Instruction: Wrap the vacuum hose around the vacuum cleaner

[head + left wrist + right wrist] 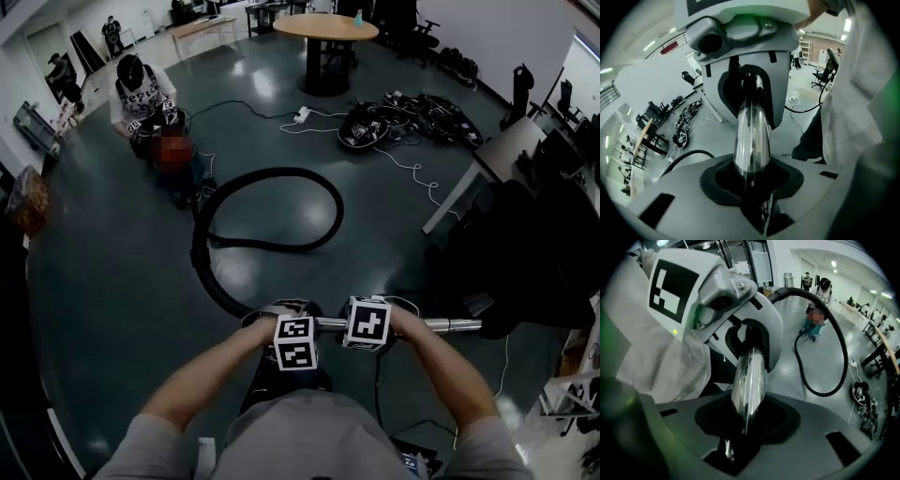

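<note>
1. Vacuum hose (199,253) lies slack on the floor (103,300) in one wide loop, ahead and left of the person. Its far end runs toward a crouching person (141,94) at back left, and its near end curves in by the left hand. Nothing is wrapped yet. I can't pick out the vacuum cleaner body for sure.
2. Left hand-held gripper (751,185) is clamped on the chrome tube (450,325), which sits in the jaw notch. The grip is close to where the hose seems to join, likely so the hose end can be steered.
3. Right hand-held gripper (743,425) is clamped on the same tube, just beside the left one. Two grips side by side probably stop the rigid tube from swinging or rolling.
4. The tube sticks out level to the right, past the right hand, with its free end unsupported.
5. Pose: left forearm (202,375) and right forearm (450,375) reach forward and converge. Hands are side by side, both hand-held grippers point steeply down, and the marker cubes face up.
</note>
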`<state>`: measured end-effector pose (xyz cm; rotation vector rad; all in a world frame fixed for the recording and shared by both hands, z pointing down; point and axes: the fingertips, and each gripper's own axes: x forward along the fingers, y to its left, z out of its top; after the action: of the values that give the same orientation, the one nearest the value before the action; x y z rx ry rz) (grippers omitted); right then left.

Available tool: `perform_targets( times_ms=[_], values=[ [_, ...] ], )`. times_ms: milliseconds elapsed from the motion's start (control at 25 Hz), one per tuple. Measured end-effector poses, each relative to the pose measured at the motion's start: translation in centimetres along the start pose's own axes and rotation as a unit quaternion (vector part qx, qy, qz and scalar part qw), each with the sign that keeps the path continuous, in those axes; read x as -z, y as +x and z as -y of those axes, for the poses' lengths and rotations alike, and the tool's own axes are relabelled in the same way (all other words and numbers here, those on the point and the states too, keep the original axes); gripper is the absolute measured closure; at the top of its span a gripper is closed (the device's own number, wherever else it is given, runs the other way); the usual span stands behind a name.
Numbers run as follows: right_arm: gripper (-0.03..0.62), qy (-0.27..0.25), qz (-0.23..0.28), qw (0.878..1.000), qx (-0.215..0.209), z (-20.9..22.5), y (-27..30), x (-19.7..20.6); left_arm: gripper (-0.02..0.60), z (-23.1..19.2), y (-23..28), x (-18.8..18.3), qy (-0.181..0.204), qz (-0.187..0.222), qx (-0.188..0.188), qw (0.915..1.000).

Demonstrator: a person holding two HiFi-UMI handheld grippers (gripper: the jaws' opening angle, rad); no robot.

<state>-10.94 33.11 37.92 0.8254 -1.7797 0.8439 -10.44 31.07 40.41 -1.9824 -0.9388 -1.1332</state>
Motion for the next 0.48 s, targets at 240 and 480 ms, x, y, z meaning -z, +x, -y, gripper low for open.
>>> perform_targets(
  times_ms=[240, 480],
  values=[
    [0.451, -0.043, -0.030, 0.999, -0.002, 3.2, 0.2, -3.6, 0.451, -2.6, -1.1, 3.1, -0.048, 0.017, 0.048, 0.9976],
    [0.420, -0.104, 0.007, 0.991, 0.085, 7.7, -0.7, -7.9, 0.451, -5.6, -1.6, 6.3, -0.095, 0.029, 0.085, 0.9913]
  ],
)
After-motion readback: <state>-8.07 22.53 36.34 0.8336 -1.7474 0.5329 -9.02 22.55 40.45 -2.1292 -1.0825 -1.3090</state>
